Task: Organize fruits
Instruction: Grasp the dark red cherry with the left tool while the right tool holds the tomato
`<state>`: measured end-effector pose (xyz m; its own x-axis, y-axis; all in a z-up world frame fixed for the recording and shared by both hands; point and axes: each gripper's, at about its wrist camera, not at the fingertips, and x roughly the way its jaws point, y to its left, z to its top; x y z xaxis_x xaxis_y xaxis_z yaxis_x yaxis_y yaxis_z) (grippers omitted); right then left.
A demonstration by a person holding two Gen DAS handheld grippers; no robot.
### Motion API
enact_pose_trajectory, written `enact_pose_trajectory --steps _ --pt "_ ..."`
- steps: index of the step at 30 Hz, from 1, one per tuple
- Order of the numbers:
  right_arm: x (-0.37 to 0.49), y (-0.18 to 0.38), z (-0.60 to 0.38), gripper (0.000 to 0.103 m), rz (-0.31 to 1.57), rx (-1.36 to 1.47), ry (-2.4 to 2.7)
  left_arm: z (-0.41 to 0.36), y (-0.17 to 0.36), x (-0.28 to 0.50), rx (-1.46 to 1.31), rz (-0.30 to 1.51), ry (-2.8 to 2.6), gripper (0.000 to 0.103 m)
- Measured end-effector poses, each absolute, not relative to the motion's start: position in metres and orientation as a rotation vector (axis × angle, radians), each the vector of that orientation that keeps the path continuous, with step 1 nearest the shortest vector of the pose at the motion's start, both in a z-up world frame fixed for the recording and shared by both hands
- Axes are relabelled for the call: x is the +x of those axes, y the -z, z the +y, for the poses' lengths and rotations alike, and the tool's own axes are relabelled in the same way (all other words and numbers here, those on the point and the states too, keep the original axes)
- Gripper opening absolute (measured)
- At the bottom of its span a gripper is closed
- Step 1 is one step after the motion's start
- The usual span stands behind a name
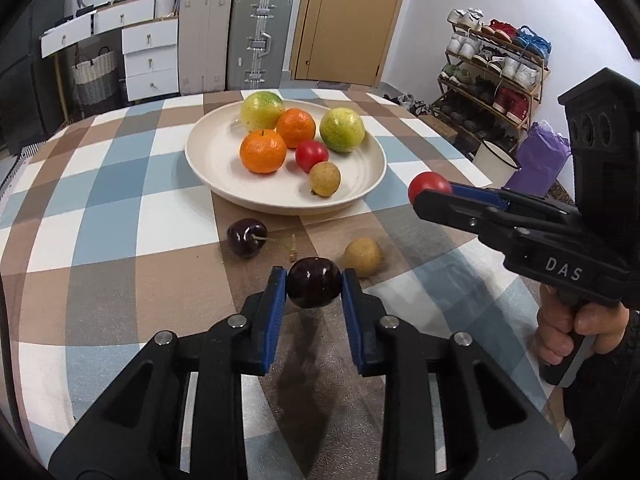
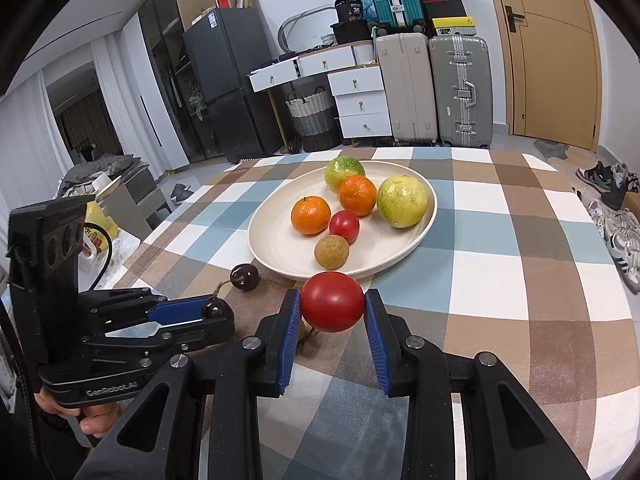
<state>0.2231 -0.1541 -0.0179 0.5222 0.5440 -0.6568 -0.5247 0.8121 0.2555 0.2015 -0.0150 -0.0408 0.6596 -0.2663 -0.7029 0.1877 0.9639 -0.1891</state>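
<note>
A cream plate (image 1: 208,160) (image 2: 272,248) on the checked tablecloth holds two green-yellow fruits, two oranges (image 1: 263,151), a red tomato (image 1: 311,155) and a tan longan (image 1: 324,179). My left gripper (image 1: 314,284) is shut on a dark cherry (image 1: 313,282) (image 2: 218,307), held above the table in front of the plate. My right gripper (image 2: 332,304) is shut on a red tomato (image 2: 332,301) (image 1: 429,185), just off the plate's near rim. A second cherry (image 1: 247,237) (image 2: 244,277) and a second longan (image 1: 363,257) lie on the cloth.
A loose stem (image 1: 293,249) lies between the cherry and the longan. Beyond the table stand suitcases (image 1: 260,40), white drawers (image 1: 150,56), a door and a shoe rack (image 1: 496,72). The table's right edge is near the right gripper.
</note>
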Motion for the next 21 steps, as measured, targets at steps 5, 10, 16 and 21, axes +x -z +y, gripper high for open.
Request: enact_pose_trajectory --steps 5,10,16,21 --pt "0.223 0.018 -0.156 0.032 0.796 0.033 -0.634 -0.012 0.031 0.197 -0.122 0.78 0.257 0.025" --pt "0.224 0.014 -0.16 0.032 0.771 0.058 -0.633 -0.006 0.015 0.192 -0.133 0.733 0.235 0.025" --pt "0.223 0.01 -0.163 0.032 0.748 0.075 -0.64 0.001 0.0 0.189 -0.142 0.695 0.217 0.025" --pt "0.223 0.007 -0.164 0.032 0.736 0.084 -0.647 0.002 -0.007 0.193 -0.132 0.682 0.192 0.025"
